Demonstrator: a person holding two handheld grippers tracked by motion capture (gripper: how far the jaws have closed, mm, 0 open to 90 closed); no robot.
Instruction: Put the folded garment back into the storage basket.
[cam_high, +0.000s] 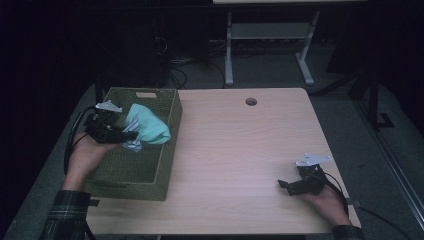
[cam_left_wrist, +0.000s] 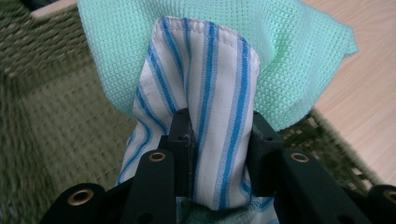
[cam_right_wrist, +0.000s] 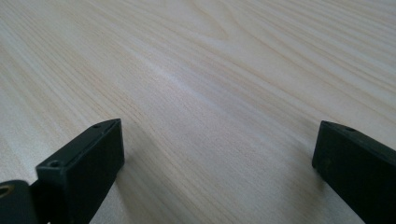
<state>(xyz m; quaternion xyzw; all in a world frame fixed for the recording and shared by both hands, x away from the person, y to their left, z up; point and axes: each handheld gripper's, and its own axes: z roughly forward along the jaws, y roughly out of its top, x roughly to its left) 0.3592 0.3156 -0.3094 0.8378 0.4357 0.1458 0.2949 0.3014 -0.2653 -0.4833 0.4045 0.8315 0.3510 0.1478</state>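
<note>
My left gripper (cam_high: 125, 136) hangs over the olive woven basket (cam_high: 165, 165), shut on a bundle of cloths. In the left gripper view the jaws pinch a white cloth with blue stripes (cam_left_wrist: 205, 116), and a mint green waffle cloth (cam_left_wrist: 280, 56) wraps behind and above it. From above, the mint cloth (cam_high: 150, 127) bulges over the basket's right half, with a bit of the striped cloth (cam_high: 132, 145) below it. My right gripper (cam_high: 287, 186) rests low at the table's near right, open, with bare wood between its fingers (cam_right_wrist: 84, 163).
The basket sits at the left end of the light wooden table (cam_high: 240, 150), its woven floor (cam_left_wrist: 60, 121) bare beneath the cloths. A round cable hole (cam_high: 251, 101) lies near the far edge. Beyond the table stand white desk legs (cam_high: 229, 50) and cables on a dark floor.
</note>
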